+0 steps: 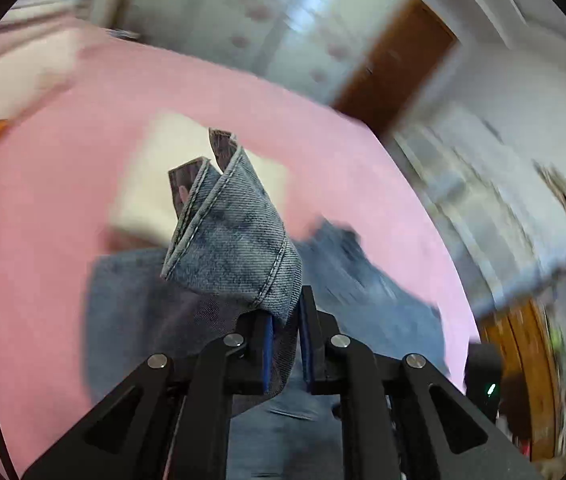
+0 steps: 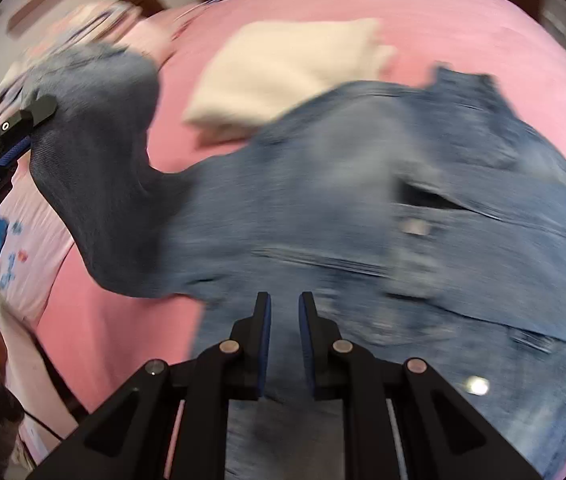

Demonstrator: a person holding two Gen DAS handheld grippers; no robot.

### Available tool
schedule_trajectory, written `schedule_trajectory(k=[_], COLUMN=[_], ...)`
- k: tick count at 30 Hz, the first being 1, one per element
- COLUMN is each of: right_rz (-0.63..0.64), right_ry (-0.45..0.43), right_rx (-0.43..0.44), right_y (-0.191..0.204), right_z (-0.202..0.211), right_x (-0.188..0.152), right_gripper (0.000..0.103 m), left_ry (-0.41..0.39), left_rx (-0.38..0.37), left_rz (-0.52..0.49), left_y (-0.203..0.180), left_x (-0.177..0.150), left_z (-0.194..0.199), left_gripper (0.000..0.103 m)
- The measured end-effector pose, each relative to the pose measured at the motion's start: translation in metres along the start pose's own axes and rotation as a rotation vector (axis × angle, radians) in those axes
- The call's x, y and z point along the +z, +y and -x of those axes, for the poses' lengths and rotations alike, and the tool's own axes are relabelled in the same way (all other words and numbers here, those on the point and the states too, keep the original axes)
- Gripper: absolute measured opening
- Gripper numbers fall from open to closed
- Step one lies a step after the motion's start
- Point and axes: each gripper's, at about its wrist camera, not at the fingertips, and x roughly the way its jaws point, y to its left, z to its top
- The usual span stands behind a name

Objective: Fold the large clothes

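Observation:
A blue denim jacket (image 2: 363, 216) lies spread on the pink bed (image 2: 283, 4). My left gripper (image 1: 285, 316) is shut on the jacket's sleeve cuff (image 1: 231, 240), which stands up between the jaws above the bed. In the right wrist view the left gripper (image 2: 23, 132) shows at the far left, holding the lifted sleeve (image 2: 95, 128). My right gripper (image 2: 285, 308) hovers over the jacket's near edge with its jaws a little apart and nothing between them. Both views are motion-blurred.
A folded cream cloth (image 2: 283, 76) lies on the bed beyond the jacket, also in the left wrist view (image 1: 151, 188). A pale pillow with a blue print (image 2: 3, 248) sits at the left. A wooden door (image 1: 395, 60) and white furniture (image 1: 483, 184) stand past the bed.

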Motion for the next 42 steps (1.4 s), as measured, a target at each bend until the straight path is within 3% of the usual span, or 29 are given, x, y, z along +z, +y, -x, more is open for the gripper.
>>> schedule_trajectory(k=[2, 4, 6, 9, 14, 19, 21, 22, 23, 29, 33, 36, 38, 39, 42], right_rz=[-0.035, -0.061, -0.084, -0.114, -0.119, -0.090, -0.087, -0.090, -0.095, -0.170, -0.209, -0.224, -0.221, -0.211, -0.034], right_ry=[-0.009, -0.002, 0.015, 0.038, 0.040, 0.014, 0.017, 0.021, 0.023, 0.106, 0.154, 0.158, 0.164, 0.152, 0.074], right_rx=[-0.035, -0.077, -0.097, -0.094, -0.042, 0.064, 0.111, 0.131, 0.150, 0.288, 0.370, 0.433, 0.452, 0.449, 0.398], right_y=[-0.034, -0.068, -0.093, -0.125, -0.147, -0.142, -0.141, -0.141, -0.143, -0.157, -0.161, -0.155, -0.149, -0.144, -0.106], right_z=[0.011, 0.019, 0.022, 0.024, 0.025, 0.014, 0.005, -0.001, -0.007, -0.051, -0.074, -0.086, -0.092, -0.089, -0.057], right_x=[-0.009, -0.019, -0.030, -0.044, -0.044, -0.020, -0.007, -0.001, 0.003, 0.015, 0.011, 0.011, 0.013, 0.015, 0.025], right_gripper=[0.014, 0.014, 0.014, 0.014, 0.014, 0.014, 0.023, 0.037, 0.042, 0.042, 0.042, 0.036, 0.016, 0.013, 0.011], left_ry=[0.114, 0.233, 0.352, 0.436, 0.389, 0.325, 0.289, 0.275, 0.266, 0.247, 0.227, 0.216, 0.214, 0.213, 0.213], left_rx=[-0.017, -0.018, -0.016, 0.030, 0.076, 0.192, 0.243, 0.267, 0.285, 0.348, 0.360, 0.356, 0.353, 0.350, 0.322], left_rz=[-0.049, -0.062, -0.037, 0.008, 0.051, 0.132, 0.201, 0.237, 0.268, 0.439, 0.479, 0.486, 0.478, 0.473, 0.461], left_y=[-0.032, -0.046, -0.050, -0.049, -0.040, -0.009, 0.011, 0.022, 0.035, 0.087, 0.099, 0.100, 0.099, 0.098, 0.093], left_x=[-0.019, -0.041, -0.069, -0.094, -0.094, -0.095, -0.097, -0.099, -0.101, -0.119, -0.122, -0.118, -0.115, -0.114, -0.113], left_z=[-0.050, -0.091, -0.126, -0.148, -0.124, -0.074, -0.057, -0.050, -0.040, -0.027, -0.030, -0.032, -0.034, -0.033, -0.030], left_gripper=[0.021, 0.026, 0.027, 0.027, 0.029, 0.038, 0.043, 0.045, 0.045, 0.045, 0.045, 0.045, 0.045, 0.045, 0.045])
